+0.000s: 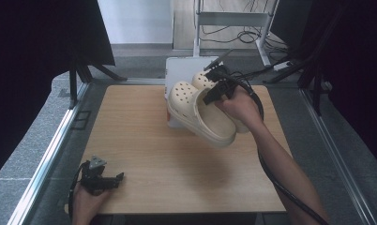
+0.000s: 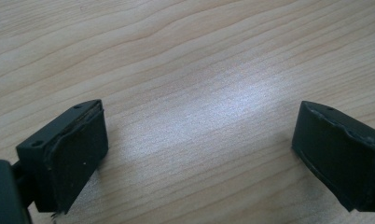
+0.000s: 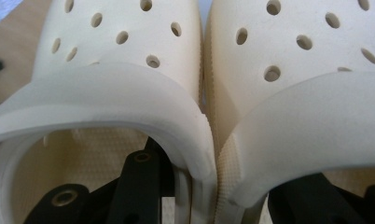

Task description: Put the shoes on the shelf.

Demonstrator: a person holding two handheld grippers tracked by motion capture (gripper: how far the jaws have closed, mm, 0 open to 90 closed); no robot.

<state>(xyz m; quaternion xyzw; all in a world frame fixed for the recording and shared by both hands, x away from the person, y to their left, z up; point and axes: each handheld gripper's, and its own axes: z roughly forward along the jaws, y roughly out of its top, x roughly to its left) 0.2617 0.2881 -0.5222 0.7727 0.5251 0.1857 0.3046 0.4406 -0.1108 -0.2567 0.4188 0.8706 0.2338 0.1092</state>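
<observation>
The pair of cream clogs is in the air above the far middle of the table, in front of a white box that stands at the far edge. The two shoes are side by side, toes pointing away and down to the left, and their inner walls touch each other. In the right gripper view one jaw of the right tool sits inside each shoe, so the tool is pinching the two touching inner walls together and carries both clogs at once.

I judge the clogs to be light foam shoes, a little soft and springy, not fragile. The surface looks matt and has a fine grain near the sole edge, so it should not slip much. The hold at the inner walls near the heel opening seems a good one, but the long toes hang free and may swing or tilt if the hand moves quickly. The heel straps are turned forward over the top.

I can read no brand, label or writing on the shoes or the box.

The left tool rests at the near left corner of the table, its jaws spread wide with only bare wood between them.
</observation>
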